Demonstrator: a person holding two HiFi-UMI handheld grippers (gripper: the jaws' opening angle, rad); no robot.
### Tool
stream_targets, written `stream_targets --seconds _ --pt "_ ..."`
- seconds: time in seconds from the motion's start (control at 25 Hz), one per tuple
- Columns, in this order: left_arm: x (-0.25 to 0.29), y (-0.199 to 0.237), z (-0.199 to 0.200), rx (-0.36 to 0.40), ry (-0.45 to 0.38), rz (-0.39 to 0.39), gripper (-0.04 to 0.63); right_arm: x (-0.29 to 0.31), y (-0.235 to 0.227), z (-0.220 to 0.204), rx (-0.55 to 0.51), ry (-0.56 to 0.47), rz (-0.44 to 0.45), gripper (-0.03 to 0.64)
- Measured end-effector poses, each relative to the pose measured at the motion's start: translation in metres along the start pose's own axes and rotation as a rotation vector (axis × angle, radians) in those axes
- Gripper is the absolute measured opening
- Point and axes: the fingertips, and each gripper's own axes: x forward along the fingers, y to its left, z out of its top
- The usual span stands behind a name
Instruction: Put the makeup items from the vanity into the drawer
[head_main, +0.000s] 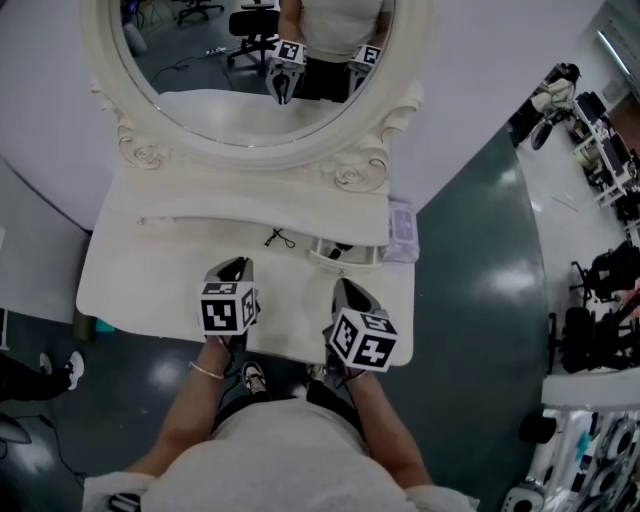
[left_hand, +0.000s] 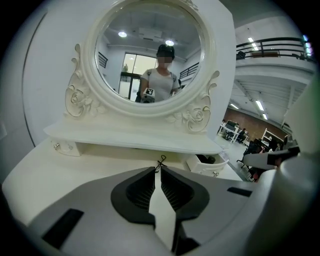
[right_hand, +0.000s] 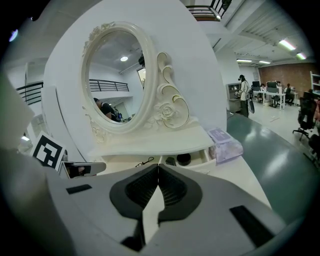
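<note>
The left gripper (left_hand: 156, 172) and right gripper (right_hand: 156, 167) hover empty, jaws together, at the vanity's (head_main: 150, 285) near edge, while what looks like an eyelash curler (head_main: 280, 238) lies farther back, just left of the open drawer (head_main: 345, 262), probably light, stiff and slippery, best pinched across its handles.

**Operator and Hand-Held Grippers: External Appearance**

The left gripper (head_main: 232, 264) and the right gripper (head_main: 343, 286) each have a light grey moulded shell. Black ribbed pads (left_hand: 142, 192) line the inner faces of the fingers. Behind the fingers, each shell carries a cube (head_main: 228, 309) printed with black-and-white square markers. Further back, the operator wears a thin bracelet (head_main: 207, 371) on the left wrist, a pale top (head_main: 290, 460), a dark lower garment (head_main: 236, 405) and a light sneaker (head_main: 255, 377).
</note>
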Motion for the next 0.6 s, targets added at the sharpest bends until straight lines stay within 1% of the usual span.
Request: stream_targets --seconds 0.04,0.16,0.32,0.48,0.6 --pt "0.004 -0.001 -0.002 0.005 0.010 -0.009 0.025 -0.001 -0.003 -0.001 0.004 0.003 -0.011 0.018" --pt "0.020 -0.003 -0.007 0.007 0.043 -0.052 0.080 -0.001 -0.013 -0.002 0.020 0.009 -0.045 0.018" --pt "0.044 -0.002 -0.007 0.018 0.072 -0.089 0.103 0.002 -0.027 -0.002 0.043 0.018 -0.094 0.018" --pt "0.069 -0.003 -0.006 0.057 0.097 -0.132 0.143 0.005 -0.039 -0.001 0.070 0.022 -0.142 0.018" --pt "0.088 -0.001 -0.006 0.097 0.119 -0.137 0.147 0.005 -0.049 -0.001 0.091 0.028 -0.177 0.018"
